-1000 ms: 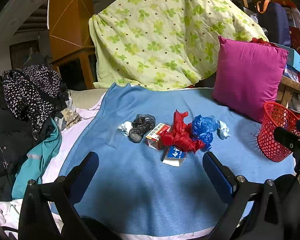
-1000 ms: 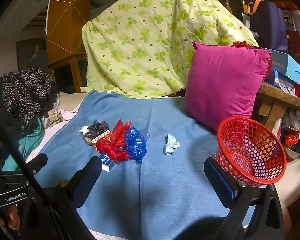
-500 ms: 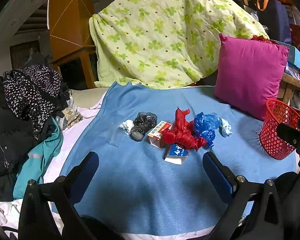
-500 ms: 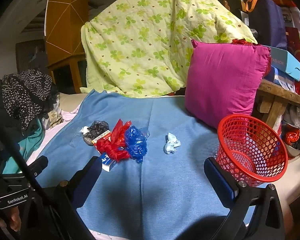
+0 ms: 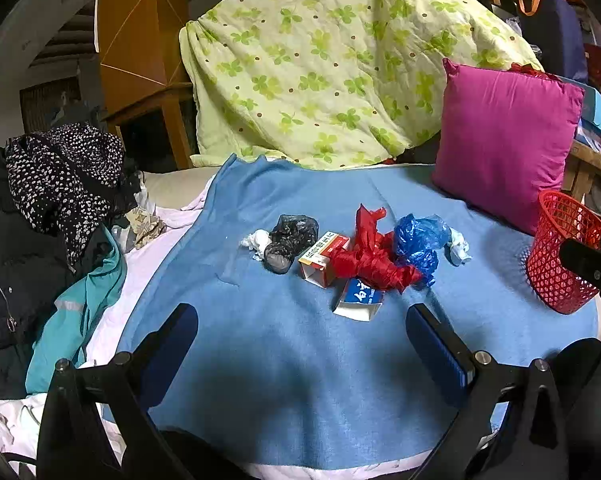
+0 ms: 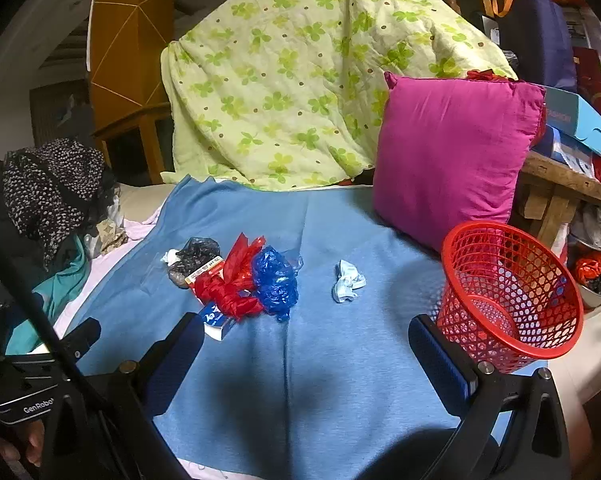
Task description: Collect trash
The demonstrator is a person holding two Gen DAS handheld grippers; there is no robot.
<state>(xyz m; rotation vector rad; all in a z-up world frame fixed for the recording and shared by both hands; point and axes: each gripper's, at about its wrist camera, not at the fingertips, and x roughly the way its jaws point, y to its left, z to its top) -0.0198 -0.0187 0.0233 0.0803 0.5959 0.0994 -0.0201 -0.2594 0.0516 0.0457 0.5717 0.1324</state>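
Observation:
Trash lies in a cluster on the blue blanket (image 5: 284, 352): a white tissue (image 5: 256, 240), a black bag (image 5: 290, 238), an orange-white carton (image 5: 320, 258), a red bag (image 5: 370, 256), a blue bag (image 5: 418, 240), a blue-white carton (image 5: 358, 300) and a pale crumpled paper (image 6: 348, 276). A red mesh basket (image 6: 512, 292) stands at the blanket's right edge. My left gripper (image 5: 302, 344) is open and empty, short of the cluster. My right gripper (image 6: 306, 354) is open and empty, near the blue-white carton (image 6: 216, 318) and the basket.
A magenta pillow (image 6: 452, 152) leans behind the basket. A green-patterned quilt (image 5: 332, 64) is heaped at the back. Dark clothes and a teal jacket (image 5: 48, 232) pile up on the left. Boxes sit on a wooden shelf (image 6: 568, 176) at the right.
Both grippers have crept slightly forward toward the trash and basket. Jaws stay open. Nothing on the blanket has moved.

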